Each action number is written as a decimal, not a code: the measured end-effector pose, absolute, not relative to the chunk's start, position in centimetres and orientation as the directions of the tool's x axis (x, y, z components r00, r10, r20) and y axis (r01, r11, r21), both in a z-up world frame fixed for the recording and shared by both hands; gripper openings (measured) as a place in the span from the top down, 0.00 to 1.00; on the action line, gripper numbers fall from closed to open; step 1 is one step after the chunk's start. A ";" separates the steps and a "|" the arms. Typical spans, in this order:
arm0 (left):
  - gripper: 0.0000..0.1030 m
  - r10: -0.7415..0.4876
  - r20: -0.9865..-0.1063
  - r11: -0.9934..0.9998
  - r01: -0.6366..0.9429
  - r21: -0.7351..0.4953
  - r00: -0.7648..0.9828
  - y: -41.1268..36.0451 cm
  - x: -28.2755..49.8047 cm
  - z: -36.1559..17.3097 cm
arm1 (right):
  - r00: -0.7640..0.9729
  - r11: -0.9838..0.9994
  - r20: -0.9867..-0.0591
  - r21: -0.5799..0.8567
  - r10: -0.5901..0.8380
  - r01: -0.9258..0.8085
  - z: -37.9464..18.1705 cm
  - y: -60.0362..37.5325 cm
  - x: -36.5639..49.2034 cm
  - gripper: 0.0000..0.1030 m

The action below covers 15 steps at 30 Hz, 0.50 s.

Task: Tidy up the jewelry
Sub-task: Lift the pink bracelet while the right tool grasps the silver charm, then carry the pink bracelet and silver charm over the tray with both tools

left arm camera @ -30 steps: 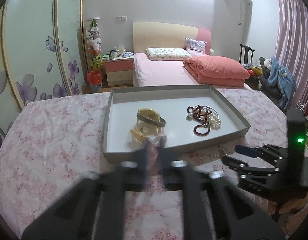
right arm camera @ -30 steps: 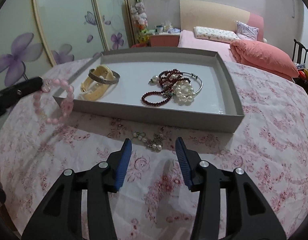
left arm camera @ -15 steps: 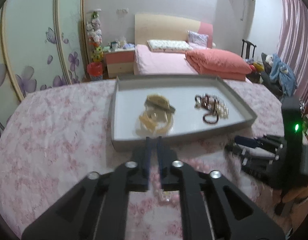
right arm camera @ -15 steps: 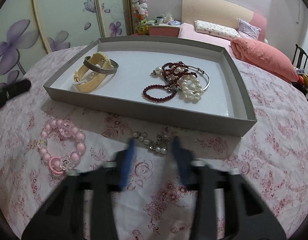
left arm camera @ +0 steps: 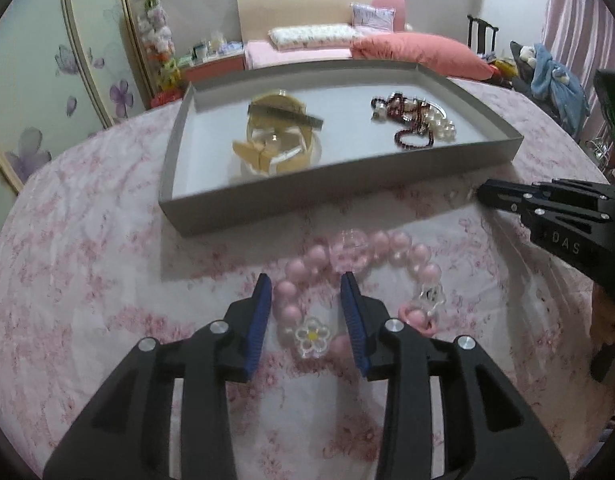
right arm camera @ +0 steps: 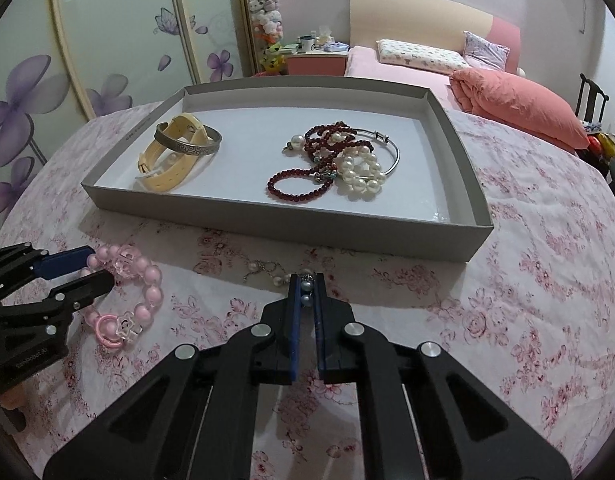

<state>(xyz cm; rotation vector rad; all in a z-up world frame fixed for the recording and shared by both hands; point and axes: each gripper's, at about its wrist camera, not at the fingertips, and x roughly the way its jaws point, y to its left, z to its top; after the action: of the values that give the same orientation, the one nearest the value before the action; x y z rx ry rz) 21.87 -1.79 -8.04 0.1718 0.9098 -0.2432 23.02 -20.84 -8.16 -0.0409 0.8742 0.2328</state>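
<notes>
Below the tray's near rim (right arm camera: 267,224), jaws pinch the pearl chain (right arm camera: 305,294).

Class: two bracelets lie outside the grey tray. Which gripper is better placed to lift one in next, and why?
Right. The right gripper is already shut on the pearl bracelet; the left gripper is open, only straddling the pink bead bracelet before the tray.

Tray wall (right arm camera: 267,216) before both tongs

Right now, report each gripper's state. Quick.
Left gripper: open, over the pink bead bracelet on the tablecloth, holding nothing.
Right gripper: shut on the pearl chain lying before the tray.
</notes>
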 end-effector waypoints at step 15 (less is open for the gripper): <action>0.87 -0.154 -0.716 0.970 0.242 0.022 0.681 -0.6 20.9 -5.7 | 0.715 0.961 -0.645 0.138 0.270 -0.238 -5.2 -21.8 20.8 0.93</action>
<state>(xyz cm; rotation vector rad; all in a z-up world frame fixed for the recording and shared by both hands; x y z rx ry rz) 20.87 -0.63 -5.68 0.1181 0.7920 -0.2227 20.78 -21.85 -5.17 0.0456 0.7213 0.2814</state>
